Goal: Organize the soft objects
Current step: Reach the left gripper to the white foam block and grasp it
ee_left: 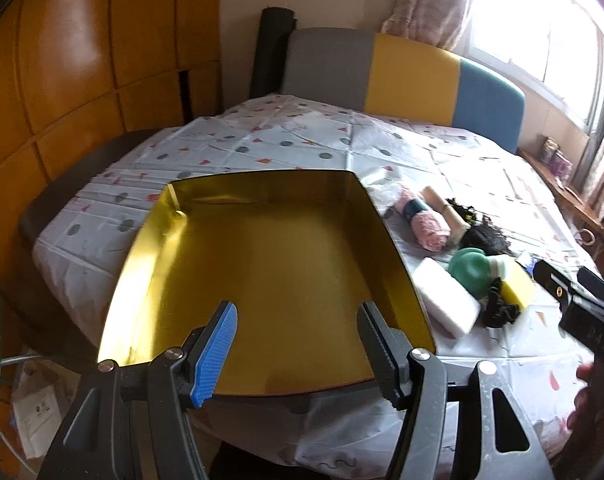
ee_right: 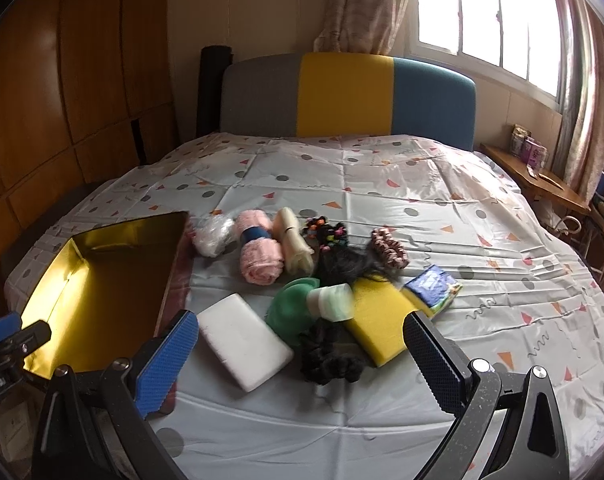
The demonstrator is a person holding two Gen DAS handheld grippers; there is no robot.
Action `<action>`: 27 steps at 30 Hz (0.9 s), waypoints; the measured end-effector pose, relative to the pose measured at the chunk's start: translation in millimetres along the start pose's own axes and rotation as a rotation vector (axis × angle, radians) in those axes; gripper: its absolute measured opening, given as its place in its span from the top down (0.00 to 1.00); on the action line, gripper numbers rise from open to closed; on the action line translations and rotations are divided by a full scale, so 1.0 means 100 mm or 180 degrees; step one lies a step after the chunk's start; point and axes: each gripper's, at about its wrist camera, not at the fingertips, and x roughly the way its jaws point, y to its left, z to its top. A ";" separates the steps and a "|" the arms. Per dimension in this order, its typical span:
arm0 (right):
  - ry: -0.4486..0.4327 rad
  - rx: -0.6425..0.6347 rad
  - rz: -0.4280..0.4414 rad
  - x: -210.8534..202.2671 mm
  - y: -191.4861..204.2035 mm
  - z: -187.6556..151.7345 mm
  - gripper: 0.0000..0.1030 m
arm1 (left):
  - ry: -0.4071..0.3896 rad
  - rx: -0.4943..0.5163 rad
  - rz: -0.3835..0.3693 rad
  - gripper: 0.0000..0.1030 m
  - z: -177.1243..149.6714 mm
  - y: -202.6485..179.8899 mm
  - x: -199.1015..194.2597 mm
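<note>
An empty gold-lined box [ee_left: 262,272] lies on the bed's left side, also seen as the gold-lined box [ee_right: 102,276] in the right wrist view. My left gripper [ee_left: 298,348] stands open over its near edge with nothing between the fingers. To the right of the box lies a heap of soft things: a white sponge block [ee_right: 244,346], a yellow sponge [ee_right: 379,320], a green ball [ee_right: 292,308], black scrunchies [ee_right: 329,354], a pink rolled towel [ee_right: 260,258], a cream roll [ee_right: 292,246] and a black wig [ee_right: 343,262]. My right gripper [ee_right: 302,364] hangs open just in front of the heap, empty.
A patterned sheet [ee_right: 381,200] covers the bed. The grey, yellow and blue headboard [ee_right: 345,96] stands at the far end. Wooden wardrobes [ee_left: 82,60] line the left wall. A wooden side table [ee_right: 541,176] with small packets stands under the window at right.
</note>
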 end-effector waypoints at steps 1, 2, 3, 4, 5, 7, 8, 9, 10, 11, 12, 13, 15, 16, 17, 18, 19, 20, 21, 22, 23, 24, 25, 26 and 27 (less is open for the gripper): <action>0.0008 0.0030 0.0006 0.01 -0.07 0.03 0.00 | 0.0024 0.0028 -0.0055 0.33 0.01 -0.03 0.01; 0.0019 0.0059 0.0018 0.02 -0.13 0.05 0.00 | 0.0071 0.0077 -0.0148 0.32 0.02 -0.08 0.03; 0.0043 0.0123 0.0045 0.04 -0.24 0.09 0.00 | 0.0112 0.0117 -0.0203 0.32 0.03 -0.12 0.05; 0.0059 0.0186 0.0070 0.05 -0.33 0.11 0.00 | 0.0181 0.0173 -0.0254 0.32 0.05 -0.18 0.08; 0.0092 0.0280 0.0104 0.08 -0.46 0.16 0.00 | 0.0267 0.0231 -0.0295 0.32 0.07 -0.25 0.11; 0.0154 0.0424 0.0164 0.16 -0.73 0.24 0.00 | 0.0425 0.0304 -0.0470 0.32 0.12 -0.41 0.17; 0.0171 0.0459 0.0167 0.19 -0.82 0.26 0.00 | 0.0474 0.0338 -0.0612 0.32 0.15 -0.49 0.20; 0.0209 0.0498 0.0127 0.25 -0.99 0.30 0.00 | 0.0509 0.0356 -0.0707 0.32 0.18 -0.55 0.20; 0.0254 0.0515 0.0043 0.31 -1.11 0.32 0.00 | 0.0560 0.0368 -0.0870 0.32 0.22 -0.65 0.22; 0.0293 0.0530 -0.0027 0.37 -1.23 0.32 0.00 | 0.0589 0.0374 -0.0990 0.32 0.24 -0.72 0.22; 0.0314 0.0555 -0.0055 0.43 -1.35 0.32 0.00 | 0.0643 0.0394 -0.1100 0.32 0.28 -0.81 0.24; 0.0329 0.0588 -0.0071 0.48 -1.45 0.31 0.00 | 0.0736 0.0402 -0.1183 0.32 0.31 -0.91 0.28; 0.0338 0.0695 -0.0117 0.57 -1.65 0.25 0.00 | 0.0990 0.0298 -0.1373 0.32 0.35 -1.11 0.41; 0.0331 0.0757 -0.0114 0.60 -1.72 0.21 0.00 | 0.1088 0.0302 -0.1442 0.32 0.37 -1.22 0.46; 0.0348 0.0831 -0.0126 0.64 -1.79 0.17 0.00 | 0.1189 0.0289 -0.1467 0.32 0.38 -1.31 0.53; 0.0428 0.0896 -0.0148 0.70 -1.83 0.14 0.00 | 0.1267 0.0248 -0.1476 0.32 0.39 -1.37 0.56; 0.0502 0.0956 -0.0141 0.74 -1.88 0.14 0.00 | 0.1428 0.0183 -0.1468 0.30 0.39 -1.45 0.67; 0.0457 0.0995 -0.0109 0.73 -1.90 0.15 0.00 | 0.1558 0.0107 -0.1442 0.29 0.39 -1.48 0.76; 0.0418 0.0988 -0.0108 0.70 -1.90 0.16 0.00 | 0.1714 -0.0044 -0.1394 0.29 0.38 -1.49 0.88; 0.0404 0.0969 -0.0104 0.69 -1.90 0.16 0.00 | 0.1814 -0.0148 -0.1350 0.29 0.38 -1.50 0.98; 0.0409 0.0950 -0.0099 0.69 -1.89 0.16 0.00 | 0.1871 -0.0211 -0.1300 0.29 0.39 -1.50 1.02; 0.0422 0.0943 -0.0077 0.69 -1.89 0.16 0.00 | 0.1898 -0.0285 -0.1221 0.29 0.40 -1.50 1.07; 0.0419 0.0942 -0.0060 0.69 -1.88 0.16 0.00 | 0.1902 -0.0333 -0.1166 0.28 0.42 -1.50 1.12; 0.0412 0.0932 -0.0043 0.69 -1.87 0.16 0.00 | 0.1915 -0.0349 -0.1126 0.26 0.43 -1.50 1.18; 0.0401 0.0914 -0.0034 0.69 -1.86 0.16 0.00 | 0.1954 -0.0366 -0.1072 0.25 0.44 -1.50 1.21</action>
